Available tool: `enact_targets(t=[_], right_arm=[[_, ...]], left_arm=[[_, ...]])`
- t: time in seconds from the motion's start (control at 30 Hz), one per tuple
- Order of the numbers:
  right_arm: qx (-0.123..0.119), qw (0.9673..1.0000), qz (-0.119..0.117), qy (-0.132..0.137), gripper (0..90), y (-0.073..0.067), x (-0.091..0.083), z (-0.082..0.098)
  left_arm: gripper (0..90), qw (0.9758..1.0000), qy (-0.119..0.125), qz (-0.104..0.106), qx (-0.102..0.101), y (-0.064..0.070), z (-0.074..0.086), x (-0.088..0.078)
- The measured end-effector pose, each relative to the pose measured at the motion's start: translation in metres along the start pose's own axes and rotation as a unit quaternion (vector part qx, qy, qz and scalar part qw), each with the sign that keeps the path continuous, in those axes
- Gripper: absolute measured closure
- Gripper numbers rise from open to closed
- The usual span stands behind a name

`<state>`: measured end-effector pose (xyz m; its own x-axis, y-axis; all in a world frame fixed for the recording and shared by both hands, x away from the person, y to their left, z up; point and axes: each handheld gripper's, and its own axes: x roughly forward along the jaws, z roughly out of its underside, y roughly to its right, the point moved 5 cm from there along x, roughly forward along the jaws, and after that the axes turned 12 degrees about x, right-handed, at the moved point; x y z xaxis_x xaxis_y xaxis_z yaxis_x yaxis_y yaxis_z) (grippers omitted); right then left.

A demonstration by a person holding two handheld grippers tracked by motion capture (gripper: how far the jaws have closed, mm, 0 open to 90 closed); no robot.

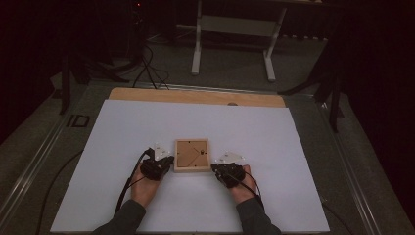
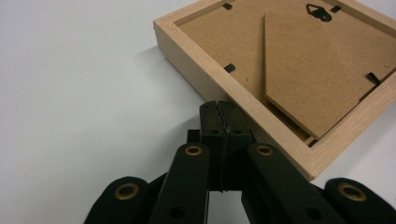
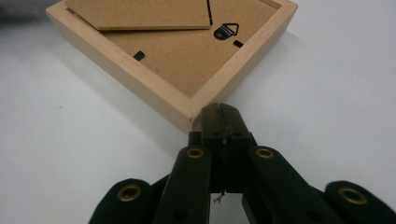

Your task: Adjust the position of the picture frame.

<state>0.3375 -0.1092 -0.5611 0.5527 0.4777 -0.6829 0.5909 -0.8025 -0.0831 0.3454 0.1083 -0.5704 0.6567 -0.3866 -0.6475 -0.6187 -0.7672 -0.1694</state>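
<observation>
Frame handling barely begun: both grippers closed and empty at the near corners.
Left gripper (image 1: 169,160), jaws together, tips at the near-left edge of one wooden picture frame (image 1: 192,155), lying back-up mid-sheet; right gripper (image 1: 215,168), jaws together, at its near-right corner. Count: one frame, two grippers, four visible black backing clips (image 2: 229,67), all apparently untouched.

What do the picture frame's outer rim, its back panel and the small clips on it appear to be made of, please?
The picture frame's rim looks like pale, unvarnished wood: grain lines show along its edges. The back panel and its folding stand seem to be brown fibreboard, matt and uniform. The small clips and the hanger look like black-coated metal, though plastic cannot be excluded.
</observation>
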Motion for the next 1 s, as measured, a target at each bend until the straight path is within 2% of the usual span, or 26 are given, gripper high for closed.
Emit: enact_targets(t=[0.4, 0.6, 0.8, 1.0], right_arm=[[0.0, 1.0, -0.001, -0.002, 89.8, 0.0, -0.002, 0.002], [0.004, 1.0, 0.001, -0.001, 89.8, 0.002, -0.001, 0.002], [0.004, 1.0, 0.002, -0.003, 89.7, 0.003, 0.001, 0.003], [-0.001, 1.0, 0.004, 0.0, 89.0, 0.003, 0.0, 0.002]], left_arm=[[89.7, 1.0, 0.003, 0.002, -0.002, 0.001, -0.002, 0.0], [89.6, 0.9998, 0.019, 0.008, 0.002, 0.005, -0.007, -0.005], [87.9, 0.9998, 0.019, 0.011, 0.0, 0.005, -0.006, -0.007], [87.7, 0.9998, 0.009, 0.016, 0.0, 0.009, -0.001, -0.01]])
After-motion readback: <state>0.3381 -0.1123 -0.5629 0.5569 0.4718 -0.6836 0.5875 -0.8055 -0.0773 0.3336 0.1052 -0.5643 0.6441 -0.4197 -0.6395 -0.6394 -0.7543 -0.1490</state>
